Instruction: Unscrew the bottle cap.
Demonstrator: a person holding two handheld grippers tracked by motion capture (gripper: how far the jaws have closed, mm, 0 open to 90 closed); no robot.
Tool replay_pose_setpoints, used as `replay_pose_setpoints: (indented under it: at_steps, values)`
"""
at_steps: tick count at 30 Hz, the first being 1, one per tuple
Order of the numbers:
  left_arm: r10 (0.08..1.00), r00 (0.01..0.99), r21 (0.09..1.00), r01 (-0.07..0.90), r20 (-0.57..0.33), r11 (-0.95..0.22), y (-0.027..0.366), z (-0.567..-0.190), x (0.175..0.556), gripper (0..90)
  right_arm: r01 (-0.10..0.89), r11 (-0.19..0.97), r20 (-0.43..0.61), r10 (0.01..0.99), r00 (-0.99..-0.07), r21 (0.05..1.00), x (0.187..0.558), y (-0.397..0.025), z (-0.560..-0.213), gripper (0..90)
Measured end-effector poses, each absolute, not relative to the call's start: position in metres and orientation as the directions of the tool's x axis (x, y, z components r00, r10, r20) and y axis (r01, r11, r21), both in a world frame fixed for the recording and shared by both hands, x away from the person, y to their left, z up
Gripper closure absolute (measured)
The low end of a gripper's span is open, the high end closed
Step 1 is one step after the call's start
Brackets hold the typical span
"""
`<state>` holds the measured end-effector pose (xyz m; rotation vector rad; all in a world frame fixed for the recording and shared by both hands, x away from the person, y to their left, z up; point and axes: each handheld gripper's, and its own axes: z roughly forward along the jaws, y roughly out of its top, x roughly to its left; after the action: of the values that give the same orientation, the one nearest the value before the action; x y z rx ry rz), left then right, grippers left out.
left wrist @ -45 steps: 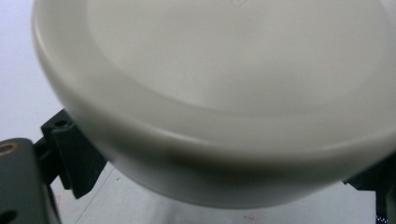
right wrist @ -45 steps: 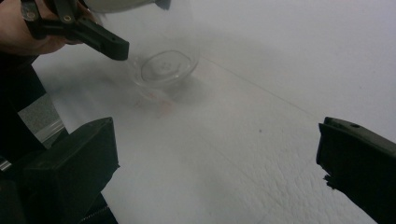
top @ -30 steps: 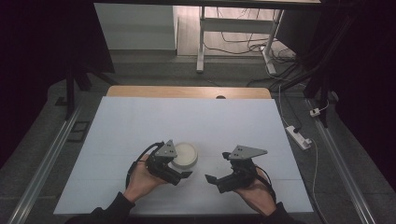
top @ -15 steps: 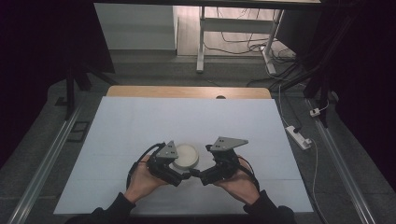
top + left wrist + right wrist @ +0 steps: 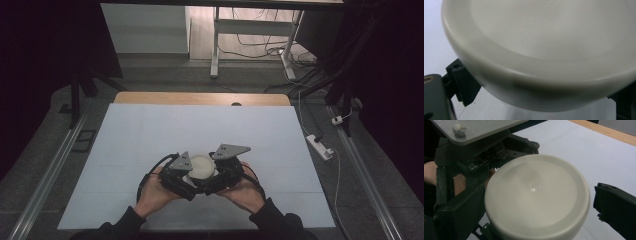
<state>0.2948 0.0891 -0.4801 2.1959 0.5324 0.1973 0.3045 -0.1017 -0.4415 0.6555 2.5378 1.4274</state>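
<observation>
Right gripper view, jaws: the right gripper (image 5: 541, 220) has its jaws spread wide, one black jaw at the right edge standing clear of the white lid (image 5: 537, 195), the other low on the left; they flank the lid without pinching it.
Left gripper view, jaws: the left gripper's (image 5: 541, 100) black jaws sit at either side under the lid's (image 5: 544, 55) rim, at the lower left corner and the right edge. The rim overhangs them, so I cannot tell whether they press on what lies below it or merely stand beside it.
Lid: round, smooth, off-white, with a small raised nub at its centre; it seems to cap a container, whose body is mostly hidden.
Place on table: in the high view the lid (image 5: 201, 167) lies near the front middle of the white table (image 5: 150, 135), between the two grippers.
Hands: the left gripper (image 5: 182, 175) and right gripper (image 5: 220, 172) converge on the lid from opposite sides.
Likely reason: one side probably steadies the container so the other can close on the lid and work it loose.
Beyond: a wooden strip edges the table's far side; cables lie on the floor.
</observation>
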Motion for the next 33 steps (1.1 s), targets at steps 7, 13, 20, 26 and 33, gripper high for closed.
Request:
replay_pose_setpoints:
  at_steps: [7, 13, 20, 26, 33]
  values:
    - [0.424, 0.904, 0.780, 0.301, -0.051, -0.549, 0.088, -0.478, 0.294, 7.3, 0.268, 0.450, 0.064, 0.419, -0.906, 0.852, 0.304, -0.098, -0.444, 6.2]
    - [0.383, 0.922, 0.777, 0.277, -0.049, -0.565, 0.088, -0.477, 0.294, 7.4, 0.243, 0.456, 0.062, 0.376, -0.924, 0.856, 0.305, -0.100, -0.443, 7.0]
    - [0.303, 0.950, 0.784, 0.247, -0.079, -0.569, 0.091, -0.476, 0.297, 7.4, 0.207, 0.468, 0.093, 0.255, -0.962, 0.859, 0.312, -0.106, -0.442, 7.2]
    - [0.197, 0.976, 0.784, 0.192, -0.091, -0.591, 0.092, -0.476, 0.297, 7.4, 0.153, 0.486, 0.120, 0.098, -0.988, 0.860, 0.319, -0.111, -0.442, 7.2]
    - [0.198, 0.977, 0.782, 0.181, -0.076, -0.597, 0.090, -0.476, 0.295, 7.4, 0.086, 0.485, 0.111, -0.023, -0.994, 0.870, 0.324, -0.114, -0.445, 6.2]
